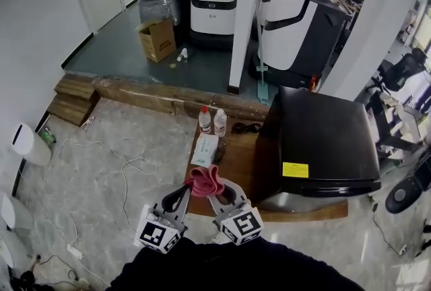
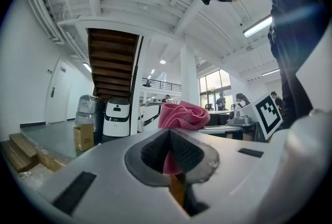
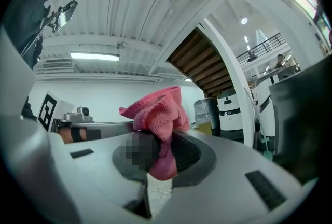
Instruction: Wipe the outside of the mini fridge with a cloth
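The left gripper (image 1: 176, 201) is pinching one end of the pink cloth (image 1: 205, 180), with its jaws squeezing tight on it. The right gripper (image 1: 226, 197) is pinching the other end the same way. So the cloth is hanging bunched up between them, in the air, not touching the mini fridge (image 1: 323, 141). The cloth is looking soft, light and floppy, so it will probably wipe best when held by a thick fold. The fridge is sitting to the right on a low wooden table (image 1: 239, 148). It is looking black, hard and heavy. Two bottles (image 1: 205, 120) are standing near it. The grey floor (image 1: 114, 148) is looking smooth.
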